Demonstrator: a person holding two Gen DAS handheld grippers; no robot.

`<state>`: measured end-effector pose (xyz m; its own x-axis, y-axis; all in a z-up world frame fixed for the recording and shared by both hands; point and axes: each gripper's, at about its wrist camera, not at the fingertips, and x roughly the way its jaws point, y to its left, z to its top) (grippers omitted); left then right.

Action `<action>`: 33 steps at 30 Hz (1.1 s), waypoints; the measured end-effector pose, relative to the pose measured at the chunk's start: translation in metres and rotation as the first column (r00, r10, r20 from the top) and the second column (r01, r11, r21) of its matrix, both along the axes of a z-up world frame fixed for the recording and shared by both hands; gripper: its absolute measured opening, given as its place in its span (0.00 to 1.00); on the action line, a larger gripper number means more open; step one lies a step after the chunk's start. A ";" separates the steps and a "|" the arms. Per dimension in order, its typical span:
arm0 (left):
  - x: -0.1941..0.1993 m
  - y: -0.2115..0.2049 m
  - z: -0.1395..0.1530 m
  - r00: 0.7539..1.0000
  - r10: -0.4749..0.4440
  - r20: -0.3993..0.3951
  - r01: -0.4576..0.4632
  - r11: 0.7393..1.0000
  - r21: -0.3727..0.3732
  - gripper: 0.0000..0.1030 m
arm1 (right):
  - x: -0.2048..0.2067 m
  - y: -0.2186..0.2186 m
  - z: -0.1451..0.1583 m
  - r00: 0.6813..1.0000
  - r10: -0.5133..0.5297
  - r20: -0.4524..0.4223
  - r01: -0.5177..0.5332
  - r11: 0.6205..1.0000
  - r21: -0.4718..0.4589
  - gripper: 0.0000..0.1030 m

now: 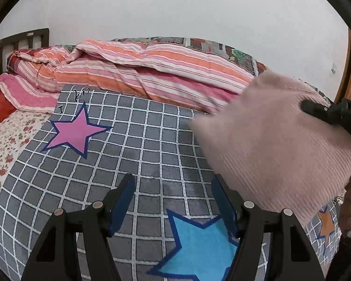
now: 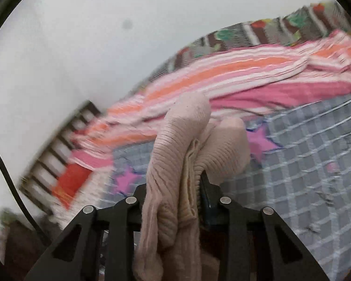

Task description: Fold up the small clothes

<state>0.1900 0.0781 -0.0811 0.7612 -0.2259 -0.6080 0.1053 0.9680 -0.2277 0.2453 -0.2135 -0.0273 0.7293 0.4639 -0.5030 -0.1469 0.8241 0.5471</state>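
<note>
Left wrist view: the left gripper [image 1: 173,201] has its blue-padded fingers [image 1: 122,201] spread wide with nothing between them, poised over the grey checked blanket [image 1: 138,149] near its front edge. A blue star [image 1: 199,245] printed on the blanket lies just beyond the fingertips, and a pink star [image 1: 76,131] sits toward the far left corner. To the right, a pale pink ribbed knit garment [image 1: 269,140] hangs in the air above the blanket's right side, pinched at its upper edge by the right gripper [image 1: 327,114]. A striped pink and orange quilt [image 1: 140,70] is bunched along the blanket's far edge, with a dark slatted headboard [image 1: 18,42] at the far left.

Right wrist view, blurred: the right gripper [image 2: 194,187] is clamped on the garment [image 2: 175,154], whose bunched folds drape over and between the fingers and trail down past them. Beyond lie the blanket [image 2: 311,154], the quilt [image 2: 222,75] and the headboard [image 2: 56,154]
</note>
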 end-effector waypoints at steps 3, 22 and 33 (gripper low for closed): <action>0.004 0.000 -0.010 1.000 -0.018 -0.021 0.018 1.000 -0.009 0.63 | 0.010 -0.017 -0.029 0.999 -0.024 -0.022 0.026 0.994 0.110 0.32; -0.033 -0.113 -0.079 0.928 -0.341 -0.153 0.351 0.936 0.040 0.50 | -0.049 -0.072 -0.102 0.994 -0.056 -0.096 0.037 0.982 -0.183 0.36; -0.025 -0.075 -0.069 0.947 -0.310 -0.090 0.306 0.951 -0.052 0.19 | -0.055 -0.055 -0.116 0.996 0.029 -0.088 -0.040 0.991 -0.131 0.05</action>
<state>0.1651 0.0030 -0.1505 0.5896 -0.4638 -0.6612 0.3727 0.8825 -0.2867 0.1903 -0.2688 -0.1437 0.6655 0.4130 -0.6217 -0.1338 0.8855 0.4450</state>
